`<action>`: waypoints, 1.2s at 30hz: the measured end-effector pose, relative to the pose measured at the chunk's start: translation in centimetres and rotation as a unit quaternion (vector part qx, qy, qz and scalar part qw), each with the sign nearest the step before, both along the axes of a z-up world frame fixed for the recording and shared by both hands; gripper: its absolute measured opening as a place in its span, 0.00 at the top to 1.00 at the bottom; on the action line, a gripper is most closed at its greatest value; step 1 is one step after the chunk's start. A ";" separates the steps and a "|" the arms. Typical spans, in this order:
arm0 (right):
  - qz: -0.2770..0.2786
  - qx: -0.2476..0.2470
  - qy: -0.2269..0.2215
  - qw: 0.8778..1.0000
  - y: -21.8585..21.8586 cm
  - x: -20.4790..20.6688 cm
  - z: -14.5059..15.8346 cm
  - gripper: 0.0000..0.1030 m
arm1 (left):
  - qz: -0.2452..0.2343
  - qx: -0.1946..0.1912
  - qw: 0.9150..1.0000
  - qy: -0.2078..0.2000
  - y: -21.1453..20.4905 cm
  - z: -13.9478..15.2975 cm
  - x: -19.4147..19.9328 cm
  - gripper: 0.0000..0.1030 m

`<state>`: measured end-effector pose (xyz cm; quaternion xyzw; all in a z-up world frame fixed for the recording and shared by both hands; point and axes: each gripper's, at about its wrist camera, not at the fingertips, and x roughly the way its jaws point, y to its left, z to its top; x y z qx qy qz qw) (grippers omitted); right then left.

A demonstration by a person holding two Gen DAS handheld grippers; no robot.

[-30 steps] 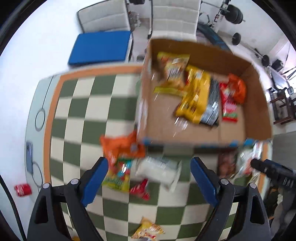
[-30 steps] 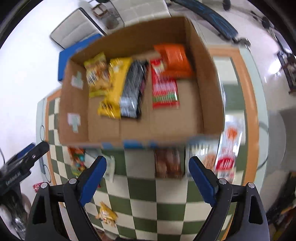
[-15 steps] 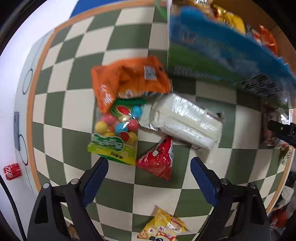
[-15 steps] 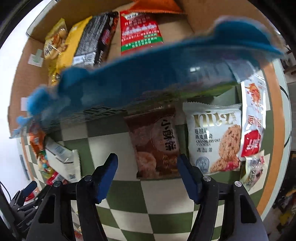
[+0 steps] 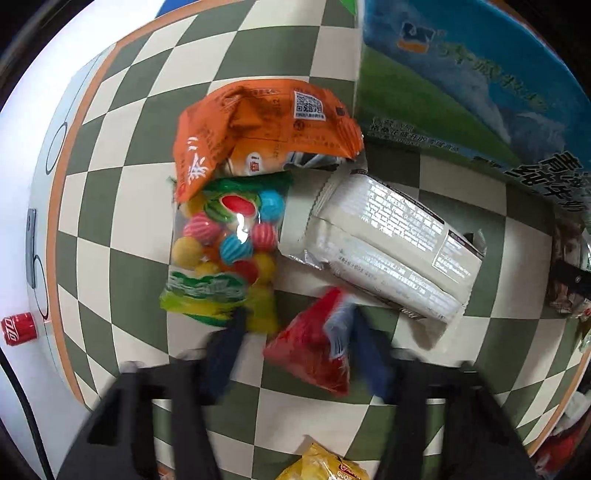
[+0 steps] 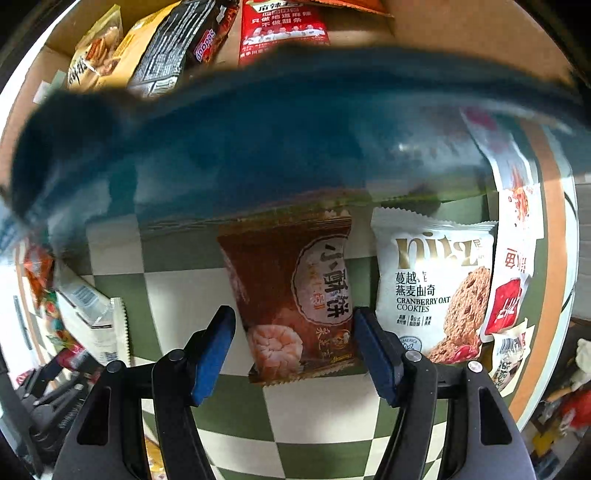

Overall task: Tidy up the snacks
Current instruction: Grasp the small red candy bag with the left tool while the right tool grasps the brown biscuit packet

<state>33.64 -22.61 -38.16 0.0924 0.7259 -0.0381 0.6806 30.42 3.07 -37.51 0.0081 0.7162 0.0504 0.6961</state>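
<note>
My left gripper [image 5: 299, 343] is open, its blue pads either side of a small red packet [image 5: 314, 354] on the checkered table; the fingers are motion-blurred. Beyond it lie a clear bag of coloured candy balls [image 5: 221, 254], an orange packet [image 5: 258, 125] and a white wrapped pack [image 5: 384, 243]. My right gripper [image 6: 293, 339] is open around the lower end of a brown shrimp-cracker packet [image 6: 291, 295], close to the table. A white cranberry oat cookie bag [image 6: 432, 284] lies to its right. The cardboard box [image 6: 443, 33] with several snacks stands just behind.
The box's blue-green printed wall [image 5: 461, 85] rises close at the upper right of the left view and fills the middle of the right view [image 6: 258, 140]. A yellow packet [image 5: 325, 465], a red can [image 5: 18, 326] and red-white packets [image 6: 517, 266] lie nearby.
Both grippers have dropped from above the box down to the table. The left has narrowed around the red packet; the right has narrowed around the brown packet.
</note>
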 end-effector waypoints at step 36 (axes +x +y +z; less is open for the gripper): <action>0.015 0.003 0.051 0.999 5.0 -8.7 -2.1 0.42 | -0.036 -0.054 0.998 0.021 -1.5 -0.1 -6.0 0.68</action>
